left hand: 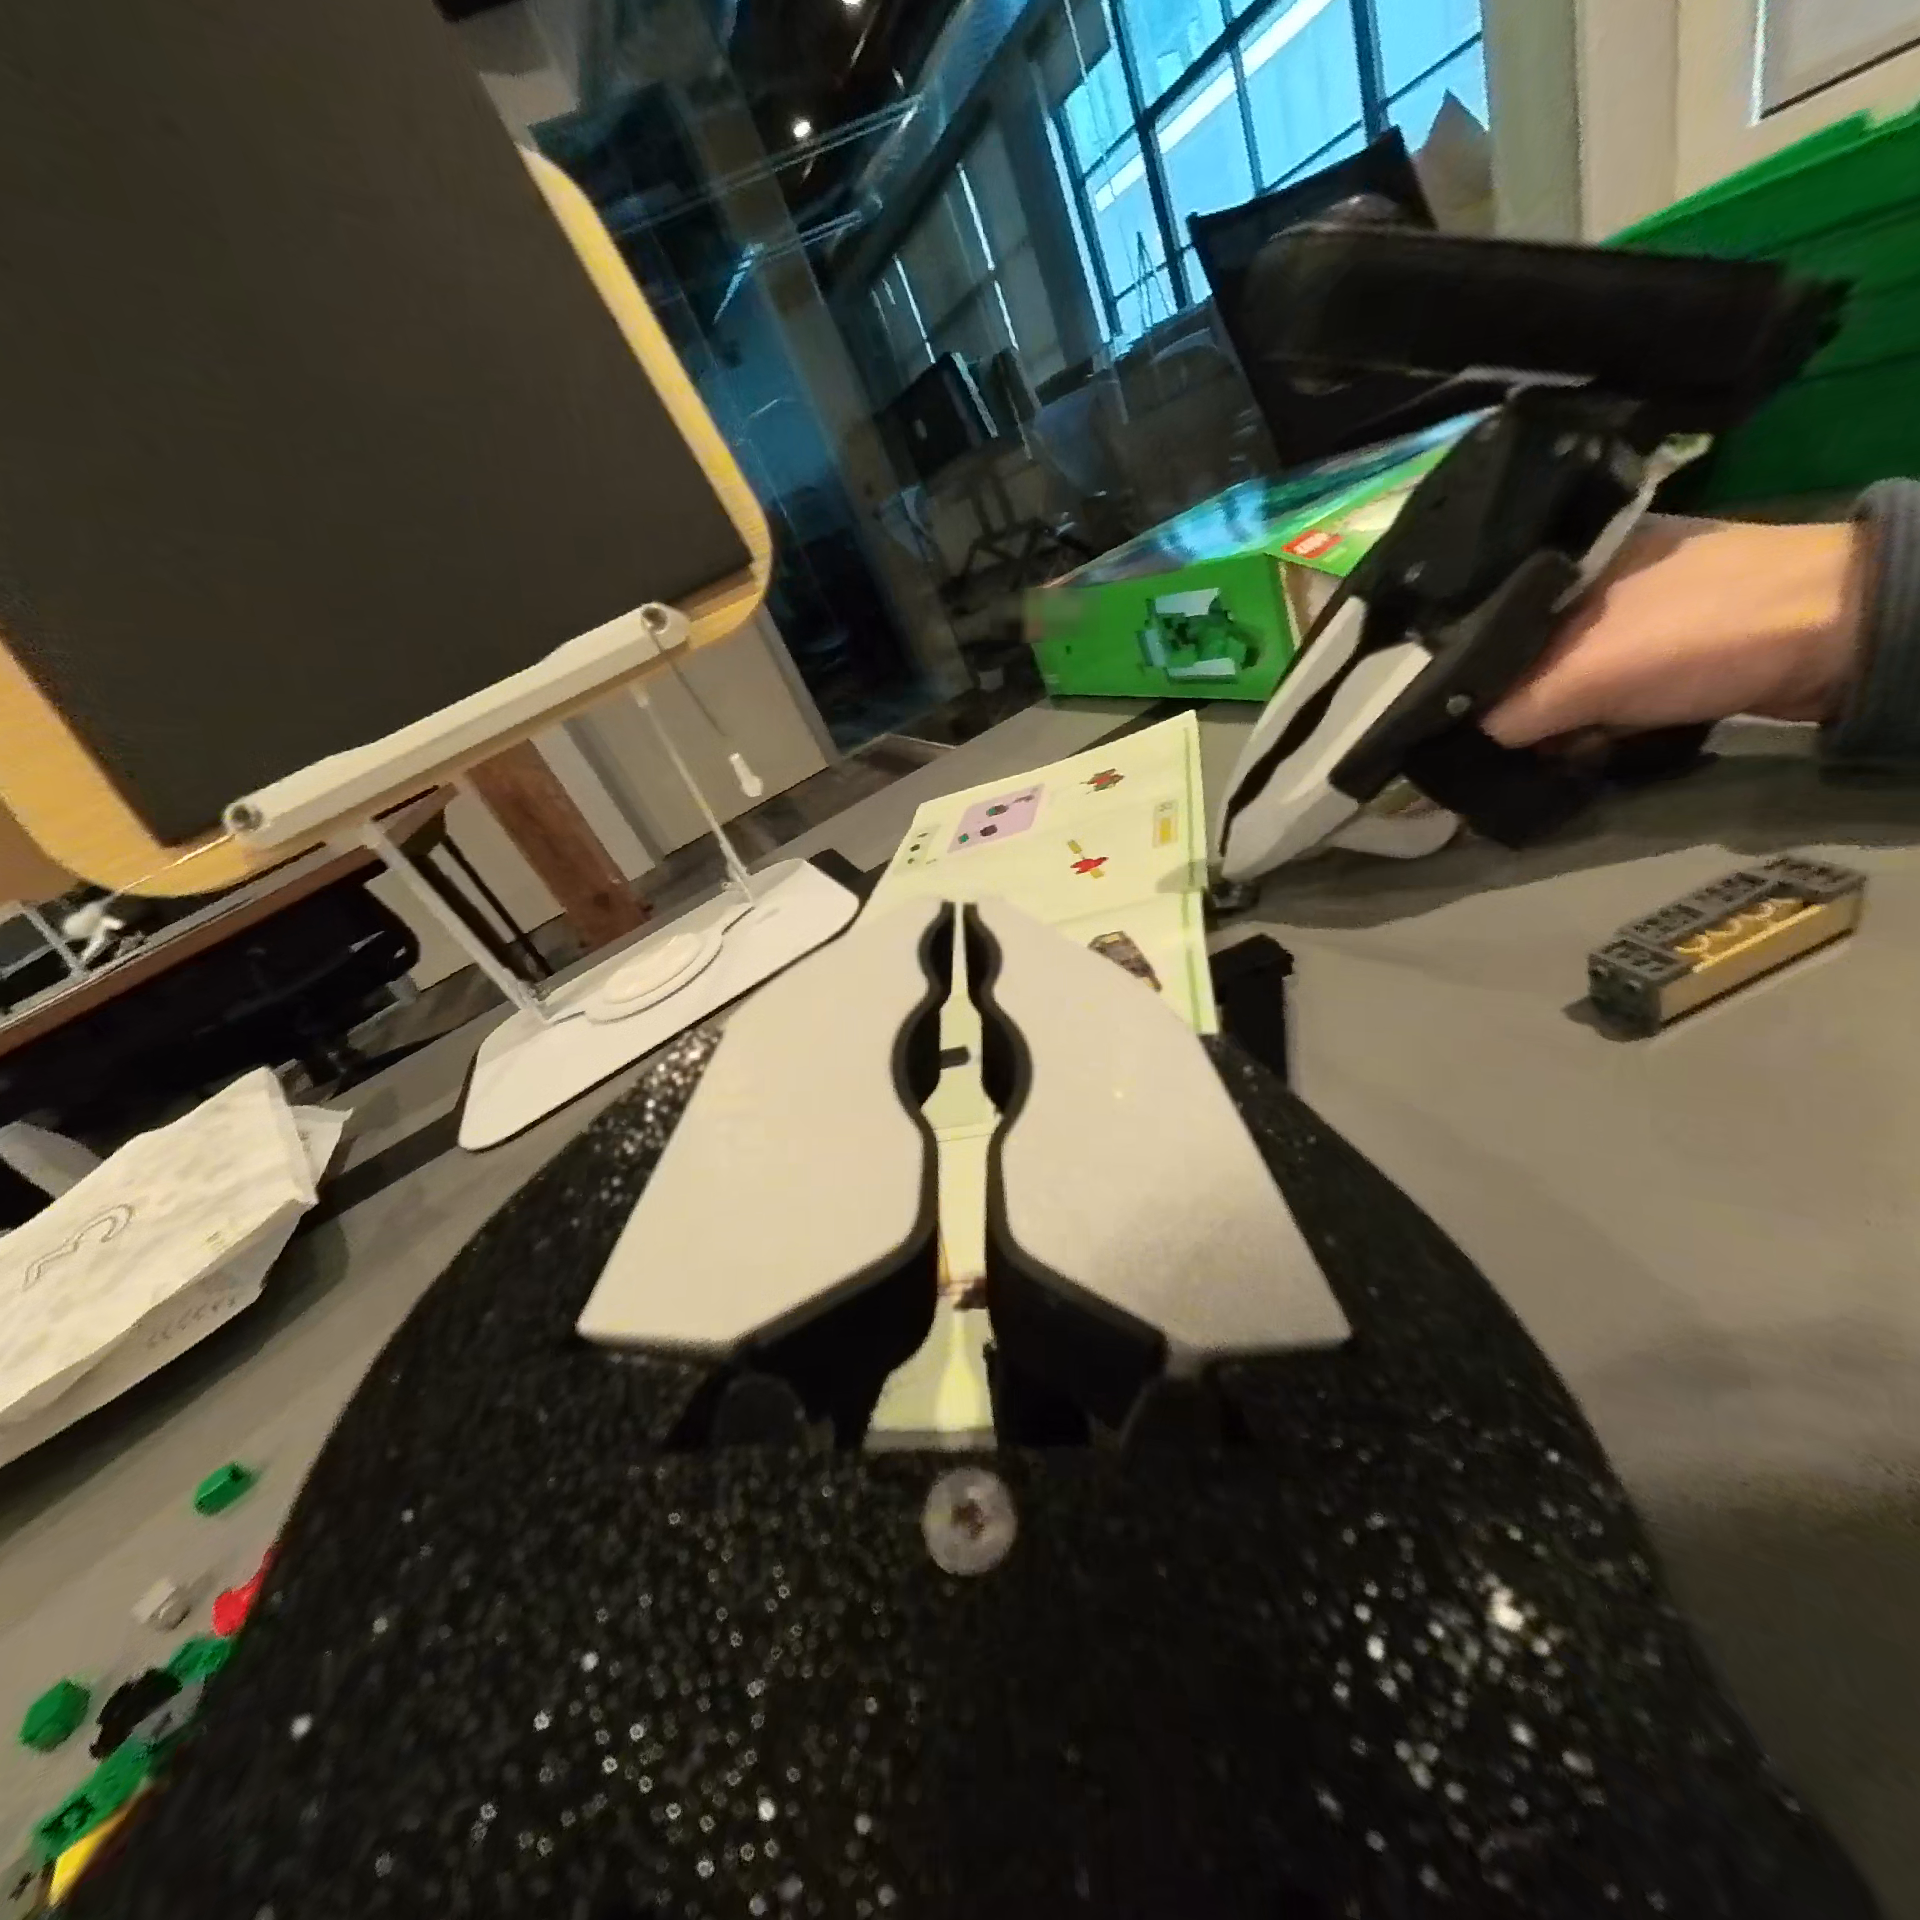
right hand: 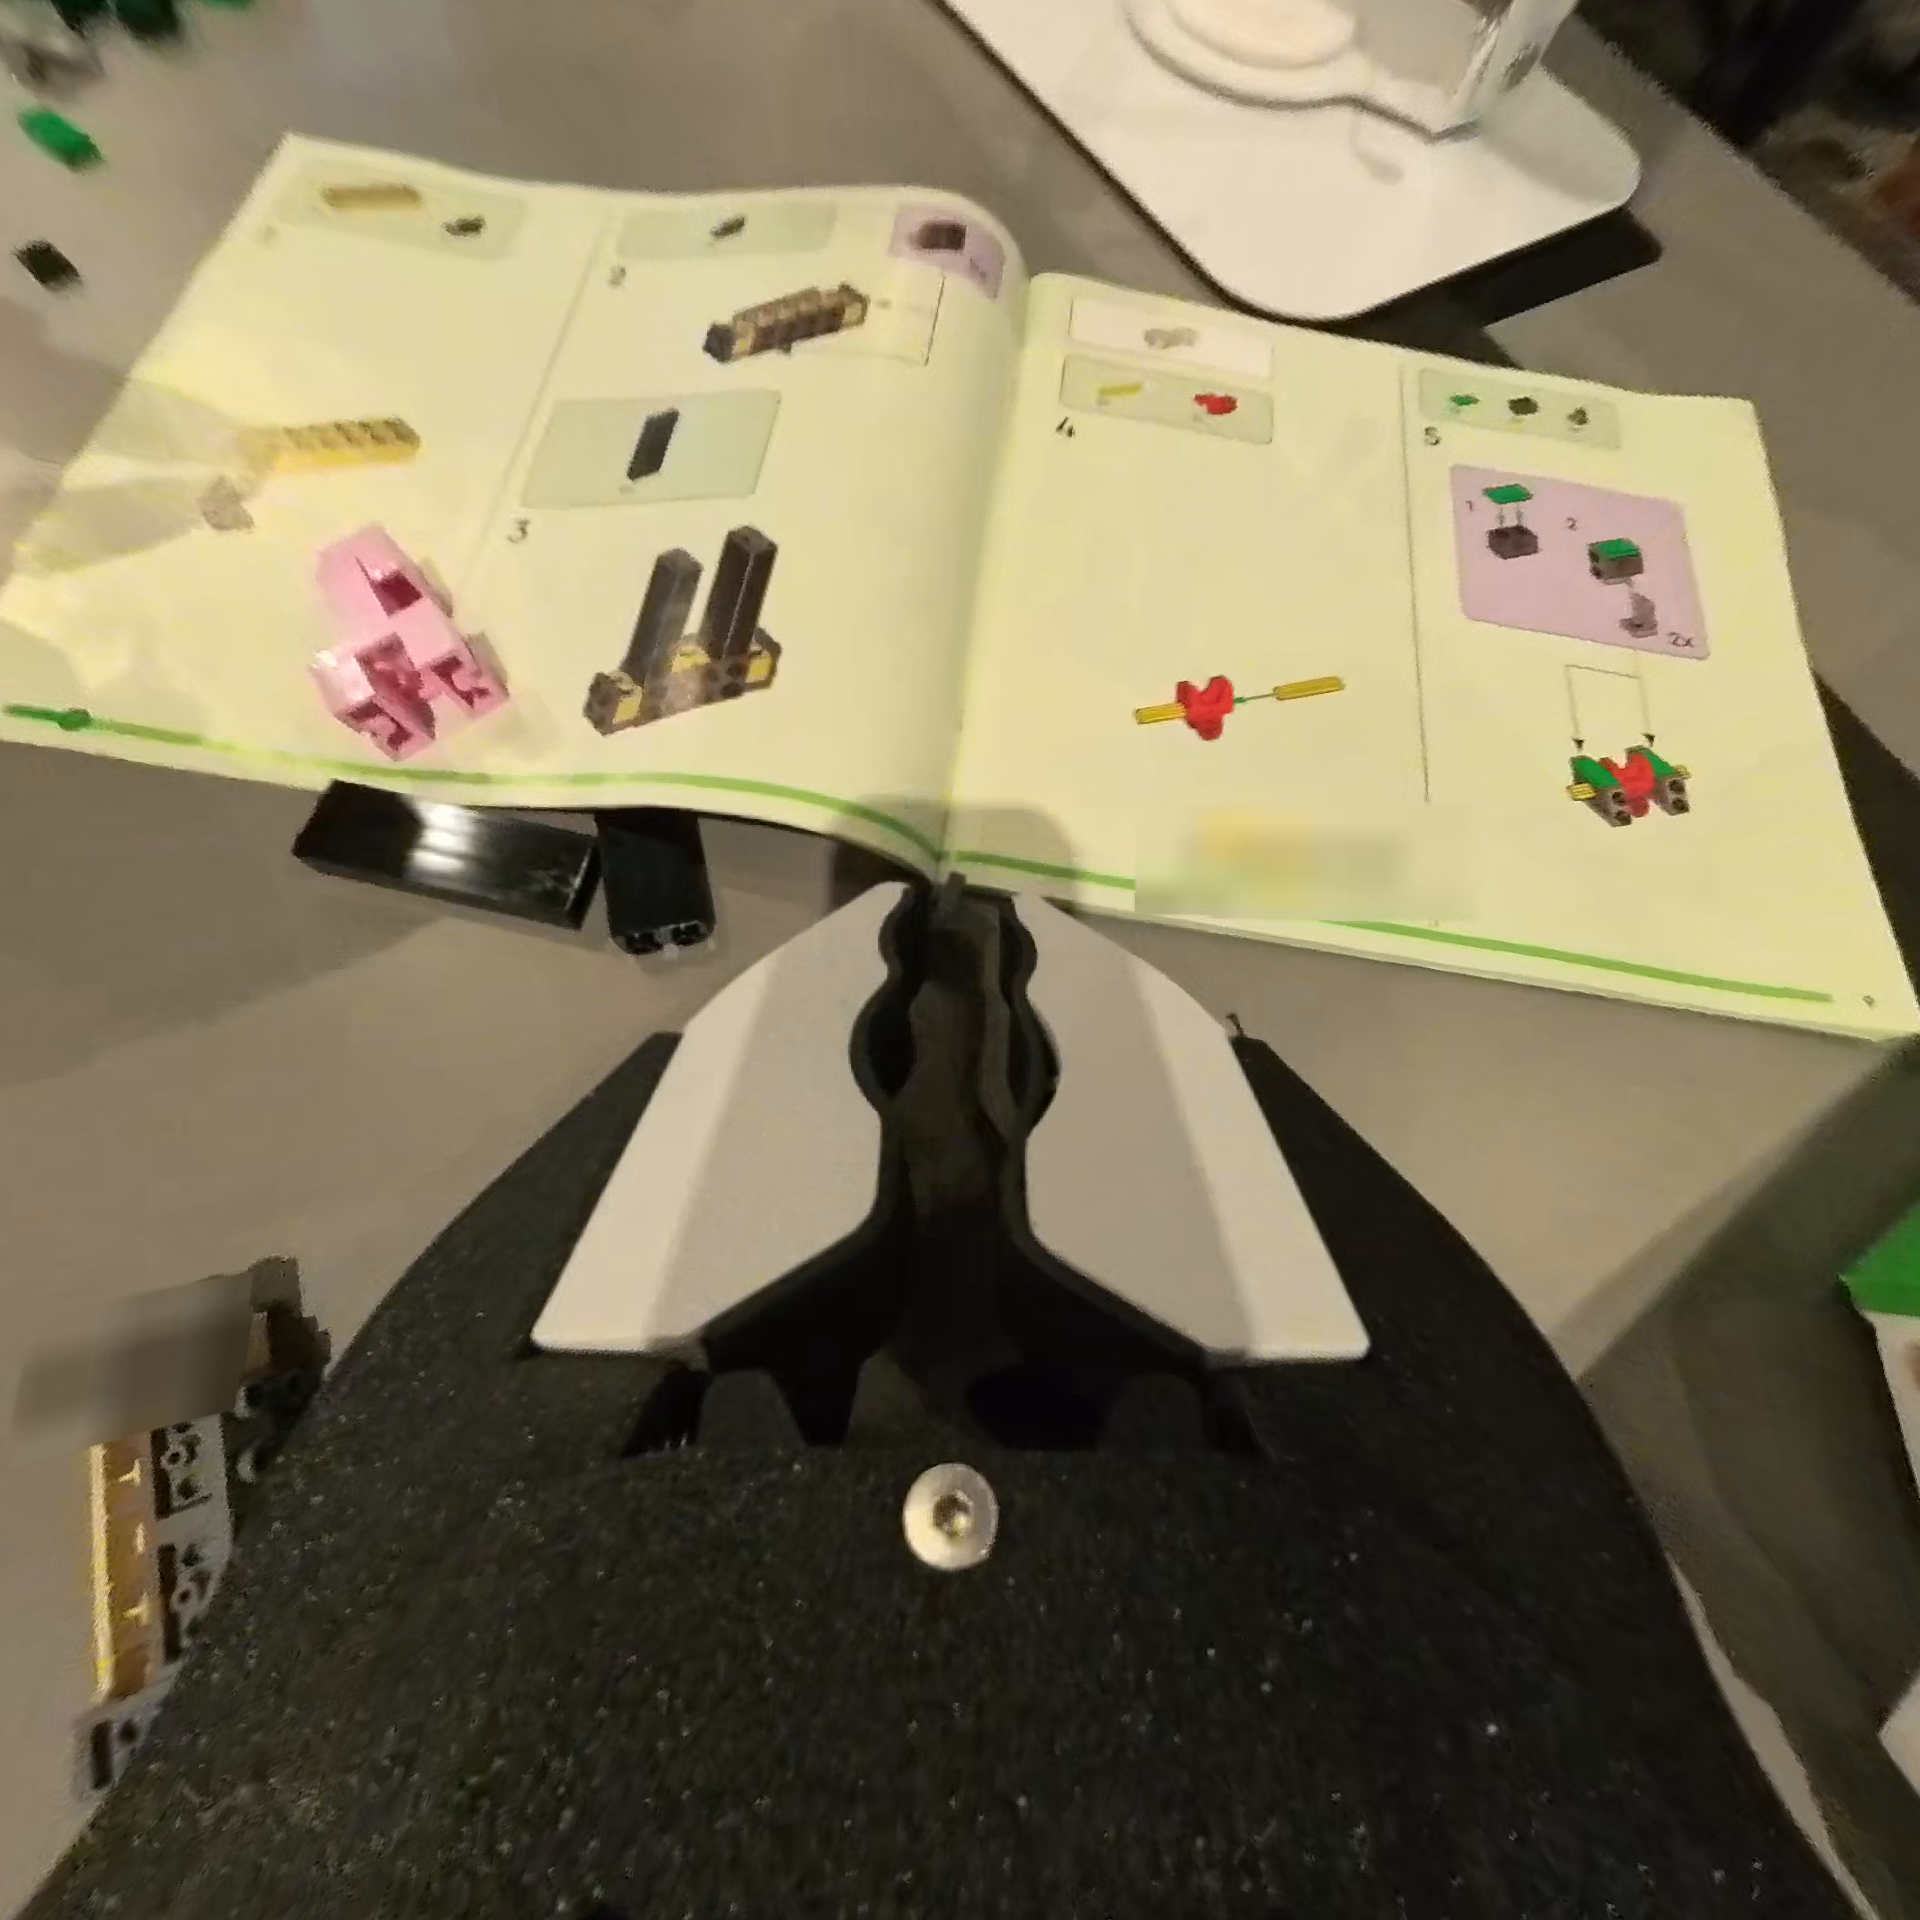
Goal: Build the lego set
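Pinching the near edge of the open instruction booklet (right hand: 935, 582) at its spine, the right gripper (right hand: 951, 896) has its jaws closed narrow. The left gripper (left hand: 961, 914) shows jaws nearly touching, holding nothing visible. Two black bricks (right hand: 447, 857) lie left of the right jaws, partly under the booklet.

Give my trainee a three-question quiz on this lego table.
1. What pokes out from under the open pale-green paper instruction booklet? A) two long black plastic bricks B) a red gear C) a white cup
2. True or false: the grey-and-tan brick assembly rests on the booklet.
3. Which gripper's tips sit at the booklet's spine edge?
Key: 1 A. 2 False, it rests on the grey table. 3 The right gripper.
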Tool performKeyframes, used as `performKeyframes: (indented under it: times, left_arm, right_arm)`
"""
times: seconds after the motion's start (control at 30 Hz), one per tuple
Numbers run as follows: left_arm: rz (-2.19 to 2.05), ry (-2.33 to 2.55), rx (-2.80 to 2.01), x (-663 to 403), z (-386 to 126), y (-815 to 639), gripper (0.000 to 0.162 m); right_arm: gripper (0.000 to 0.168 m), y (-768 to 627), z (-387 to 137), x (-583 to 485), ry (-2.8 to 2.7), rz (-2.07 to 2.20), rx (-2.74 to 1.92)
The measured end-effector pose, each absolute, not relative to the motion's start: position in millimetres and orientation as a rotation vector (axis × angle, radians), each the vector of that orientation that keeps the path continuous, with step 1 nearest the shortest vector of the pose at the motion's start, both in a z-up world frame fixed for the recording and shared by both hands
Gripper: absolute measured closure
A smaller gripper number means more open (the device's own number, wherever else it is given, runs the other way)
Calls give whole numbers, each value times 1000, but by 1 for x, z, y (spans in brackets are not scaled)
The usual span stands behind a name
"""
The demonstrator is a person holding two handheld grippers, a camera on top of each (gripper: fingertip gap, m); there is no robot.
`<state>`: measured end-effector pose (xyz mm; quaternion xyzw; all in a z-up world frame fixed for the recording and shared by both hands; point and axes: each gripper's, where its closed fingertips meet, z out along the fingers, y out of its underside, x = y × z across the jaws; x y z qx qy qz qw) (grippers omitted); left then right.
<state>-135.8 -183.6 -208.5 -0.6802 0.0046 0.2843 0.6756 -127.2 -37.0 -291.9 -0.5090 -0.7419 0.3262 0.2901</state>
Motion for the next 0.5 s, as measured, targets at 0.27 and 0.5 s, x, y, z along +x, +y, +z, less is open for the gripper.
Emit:
performKeyframes:
  times: [0.27, 0.5]
  left_arm:
    - [628, 88, -1560, -123, -211, -178, 162]
    - [587, 18, -1578, -125, -207, -183, 155]
  right_arm:
    - [165, -37, -294, -128, -1976, 839, -1380]
    - [166, -40, -278, -125, -1902, 903, -1274]
